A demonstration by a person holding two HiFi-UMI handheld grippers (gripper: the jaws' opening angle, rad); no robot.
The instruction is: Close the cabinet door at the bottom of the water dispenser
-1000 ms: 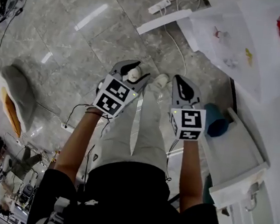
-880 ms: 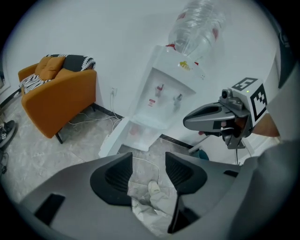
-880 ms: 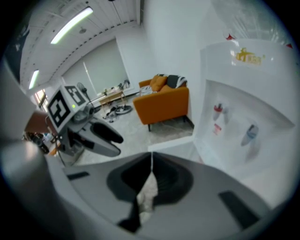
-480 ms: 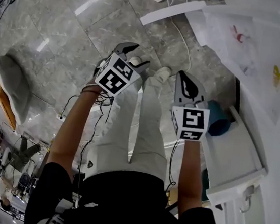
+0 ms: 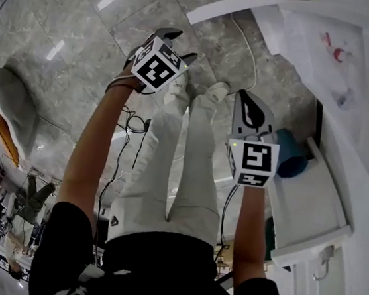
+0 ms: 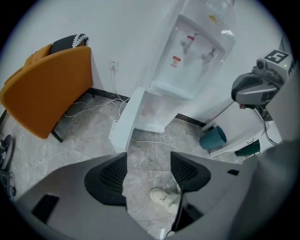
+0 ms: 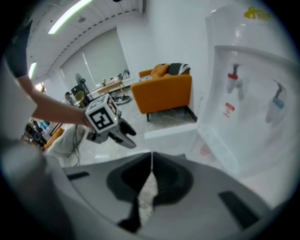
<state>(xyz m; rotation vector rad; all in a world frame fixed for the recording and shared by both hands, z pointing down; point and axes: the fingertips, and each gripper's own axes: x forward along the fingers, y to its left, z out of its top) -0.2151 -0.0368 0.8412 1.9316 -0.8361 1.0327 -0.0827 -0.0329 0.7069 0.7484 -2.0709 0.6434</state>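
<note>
The white water dispenser (image 6: pixel 194 56) stands against the wall, with its bottom cabinet door (image 6: pixel 124 123) swung open to the left. In the head view the door (image 5: pixel 231 9) runs across the top, and the dispenser (image 5: pixel 327 74) is at the upper right. My left gripper (image 5: pixel 180 45) hangs low over the floor just short of the door's edge; its jaws are opening, with nothing between them (image 6: pixel 149 171). My right gripper (image 5: pixel 245 99) is shut and empty beside the dispenser, its jaws touching (image 7: pixel 151 171). The right gripper view shows the left gripper (image 7: pixel 108 124) near the door (image 7: pixel 171 133).
A teal cup (image 5: pixel 293 157) lies by a low white shelf (image 5: pixel 310 212) to the right. A white cable (image 6: pixel 145 140) and a power strip run across the floor near the door. An orange sofa (image 6: pixel 51 89) stands to the left. My shoes (image 5: pixel 208 93) are below the grippers.
The left gripper has dropped and moved forward toward the open door, and its jaws have spread. The right gripper has sunk a little and stayed shut.
</note>
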